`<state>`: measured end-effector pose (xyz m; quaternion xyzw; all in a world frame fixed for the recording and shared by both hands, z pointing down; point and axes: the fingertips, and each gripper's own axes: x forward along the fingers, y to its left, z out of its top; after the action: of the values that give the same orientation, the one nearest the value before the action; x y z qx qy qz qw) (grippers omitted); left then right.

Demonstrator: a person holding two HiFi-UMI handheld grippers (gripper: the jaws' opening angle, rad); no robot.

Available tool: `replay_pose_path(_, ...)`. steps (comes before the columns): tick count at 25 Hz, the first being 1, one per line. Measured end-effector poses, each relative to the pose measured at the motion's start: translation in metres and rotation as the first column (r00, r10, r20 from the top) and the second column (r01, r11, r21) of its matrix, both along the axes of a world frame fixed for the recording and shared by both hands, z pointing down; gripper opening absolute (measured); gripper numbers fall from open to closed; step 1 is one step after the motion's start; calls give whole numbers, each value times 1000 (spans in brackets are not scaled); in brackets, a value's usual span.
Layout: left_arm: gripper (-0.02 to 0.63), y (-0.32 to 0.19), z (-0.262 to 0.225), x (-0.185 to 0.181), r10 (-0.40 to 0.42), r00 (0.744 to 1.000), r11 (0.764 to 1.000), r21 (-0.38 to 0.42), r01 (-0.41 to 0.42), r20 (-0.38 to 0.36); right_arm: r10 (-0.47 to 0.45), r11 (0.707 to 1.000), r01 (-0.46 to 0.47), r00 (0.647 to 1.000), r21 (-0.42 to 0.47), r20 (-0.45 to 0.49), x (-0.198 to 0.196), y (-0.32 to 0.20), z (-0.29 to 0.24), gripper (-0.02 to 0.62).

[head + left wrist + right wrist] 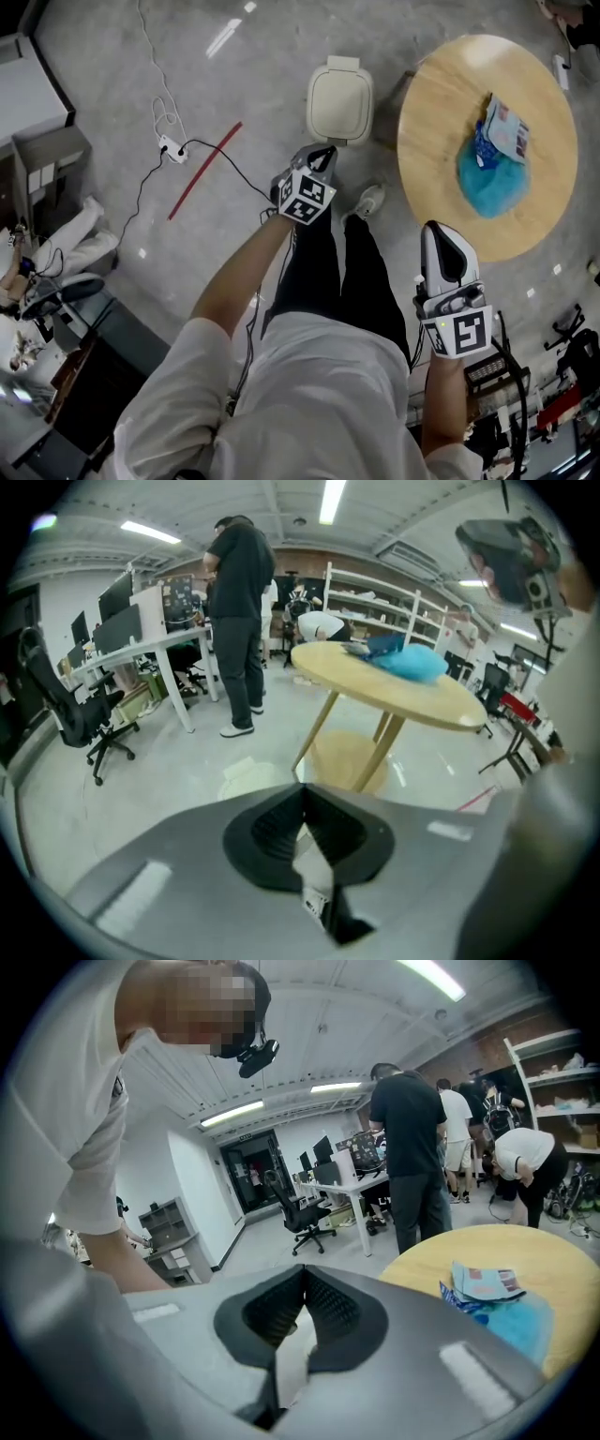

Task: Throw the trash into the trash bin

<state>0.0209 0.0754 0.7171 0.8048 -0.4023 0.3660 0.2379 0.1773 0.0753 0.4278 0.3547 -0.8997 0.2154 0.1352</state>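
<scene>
Tongs closed tight on nothing: left tongs (pixel 322 157), right tongs (pixel 441 234); packet (pixel 507 129) on table (pixel 441 112), print unreadable.

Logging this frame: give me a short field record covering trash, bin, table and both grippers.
trash: blue bag and packet, both on the table
table: round, wooden
trash bin: on the floor beside the table, lid closed
left gripper: jaws shut, empty
right gripper: jaws shut, empty
task status: trash not yet picked up
</scene>
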Motion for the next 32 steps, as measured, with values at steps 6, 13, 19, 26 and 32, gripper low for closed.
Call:
replay_pose_path(6,3,5,74,-3,1,999,996,-94,3,41,32,999,-31,999,-12,23,9,-4,15,2)
replay_pose_path(13,3,12,143,0,23,998,981,-194,-11,59,57,998,-56,997,-23,42,11,-8,32,2)
replay_pose_path(19,3,14,186,4,19,996,975,-221,1,90,80,996,-79,996,-28,48,25,-12,52,2)
replay_pose_path(26,3,20,233,6,10,992,966,-256,24,128,107,994,-105,993,-34,59,29,-8,73,2)
replay_pose_path(32,3,26,257,4,-47,987,956,-281,90,156,109,993,-105,992,-56,68,28,-4,90,2)
